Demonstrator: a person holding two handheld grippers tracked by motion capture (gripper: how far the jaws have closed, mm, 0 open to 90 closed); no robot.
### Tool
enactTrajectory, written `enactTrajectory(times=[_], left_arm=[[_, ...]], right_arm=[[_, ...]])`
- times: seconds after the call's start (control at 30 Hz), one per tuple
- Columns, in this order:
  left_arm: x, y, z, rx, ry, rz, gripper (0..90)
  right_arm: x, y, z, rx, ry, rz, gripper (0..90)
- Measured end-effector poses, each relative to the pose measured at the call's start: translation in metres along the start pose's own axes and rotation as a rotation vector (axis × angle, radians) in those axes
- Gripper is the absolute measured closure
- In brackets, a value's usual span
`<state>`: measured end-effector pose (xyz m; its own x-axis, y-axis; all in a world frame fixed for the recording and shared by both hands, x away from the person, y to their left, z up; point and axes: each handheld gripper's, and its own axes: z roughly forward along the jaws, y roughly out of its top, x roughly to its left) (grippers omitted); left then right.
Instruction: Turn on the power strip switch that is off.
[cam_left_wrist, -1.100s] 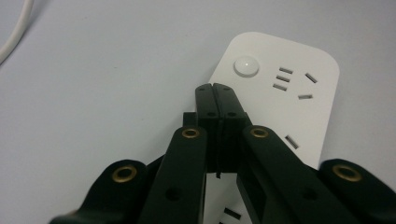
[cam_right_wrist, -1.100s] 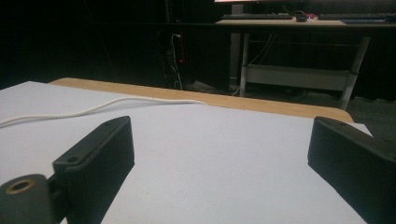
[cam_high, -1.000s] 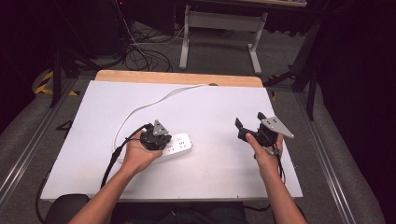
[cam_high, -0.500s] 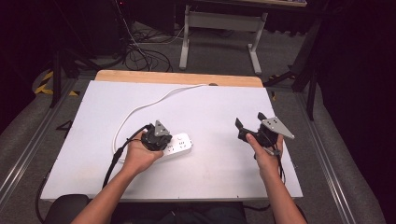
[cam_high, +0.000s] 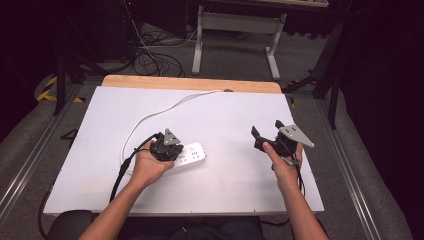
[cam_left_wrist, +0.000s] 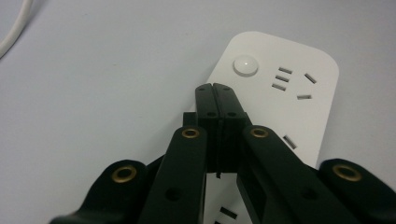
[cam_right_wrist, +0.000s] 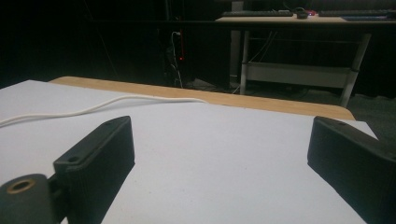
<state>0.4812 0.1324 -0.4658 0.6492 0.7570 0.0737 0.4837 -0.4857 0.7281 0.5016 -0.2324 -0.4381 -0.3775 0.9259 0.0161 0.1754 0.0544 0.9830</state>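
A: Big picture first? White bench (cam_high: 100, 150), bare apart from a white power strip (cam_high: 192, 156) near the front, left of centre.

B: Trailing a white cord (cam_high: 145, 117) in a curve off toward the wooden far edge. Also visible in the right gripper view, cord (cam_right_wrist: 93, 108) lying flat across the board.

A: And the left tongs (cam_high: 169, 150)? Sitting right over the strip's near-left end in the high view.

B: Pressed together, jaws flush, nothing between them. Tips (cam_left_wrist: 215, 93) hovering over or resting on the strip (cam_left_wrist: 289, 107) just below its round button (cam_left_wrist: 245, 65); contact hard to confirm. Looks like a poke at the switch, judging by the aim.

A: Right tongs (cam_high: 267, 140)?

B: Held well apart from the strip, over bare bench, jaws spread wide and holding nothing. Left jaw (cam_right_wrist: 93, 158) and right jaw (cam_right_wrist: 350, 158) far apart in the right gripper view.

A: Risks from here?

B: Mostly the strip sliding. Light plastic on a smooth board, nothing pinning it; an angled push rather than a straight-down one likely to skate it toward the right. Second, missing the button: tips sitting short of it now, so a press here lands on plain casing. Third, narrow tips slipping off the domed button toward the socket slots (cam_left_wrist: 282, 78) beside it. Worth bracing with the idle right tongs.
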Motion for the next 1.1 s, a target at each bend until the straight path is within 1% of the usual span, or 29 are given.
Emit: enactTrajectory(times=[0.07, 0.23, 0.27, 0.4, 0.5, 0.53, 0.57, 0.7, 0.83, 0.93, 1.1], left_arm=[[0.0, 0.0001, 0.0, 0.0, 0.0, 0.002, 90.0], [0.0007, 0.0001, 0.0001, -0.001, -0.007, -0.003, 90.0], [0.0008, 0.0002, 0.0002, -0.001, -0.008, -0.001, 90.0], [0.0015, 0.0005, -0.0002, 0.002, -0.004, -0.001, 90.0], [0.0019, 0.0004, -0.0001, 0.003, -0.011, -0.009, 90.0], [0.0015, 0.0005, -0.0003, 0.003, -0.001, -0.003, 90.0], [0.0015, 0.0005, -0.0003, 0.003, -0.001, -0.003, 90.0], [0.0007, 0.0012, 0.0002, 0.005, -0.009, -0.011, 90.0], [-0.0009, 0.0016, 0.0, 0.007, 0.006, -0.002, 90.0], [0.0003, 0.0025, -0.0002, 0.012, 0.0, -0.019, 90.0], [0.0011, 0.003, -0.0008, 0.008, -0.001, -0.03, 90.0]], right_arm=[[0.0009, -0.0001, 0.0001, 0.003, 0.001, 0.0, 7.8], [0.0045, -0.0009, 0.0018, 0.006, 0.012, -0.021, 7.9], [0.0044, -0.0014, 0.0021, 0.016, 0.012, -0.018, 7.8], [0.0031, -0.001, 0.001, 0.012, 0.009, -0.012, 7.8], [0.0031, -0.001, 0.001, 0.012, 0.01, -0.012, 7.8], [0.0032, -0.0011, 0.0011, 0.014, 0.01, -0.011, 7.8], [0.0032, -0.0011, 0.0011, 0.014, 0.01, -0.011, 7.8], [0.0036, -0.001, 0.0012, 0.01, 0.011, -0.015, 7.9], [0.0033, -0.001, 0.0014, 0.01, 0.011, -0.015, 7.9], [0.003, -0.0011, 0.0016, 0.012, 0.009, -0.016, 7.9], [0.0041, -0.0015, 0.0017, 0.018, 0.012, -0.015, 7.9]])
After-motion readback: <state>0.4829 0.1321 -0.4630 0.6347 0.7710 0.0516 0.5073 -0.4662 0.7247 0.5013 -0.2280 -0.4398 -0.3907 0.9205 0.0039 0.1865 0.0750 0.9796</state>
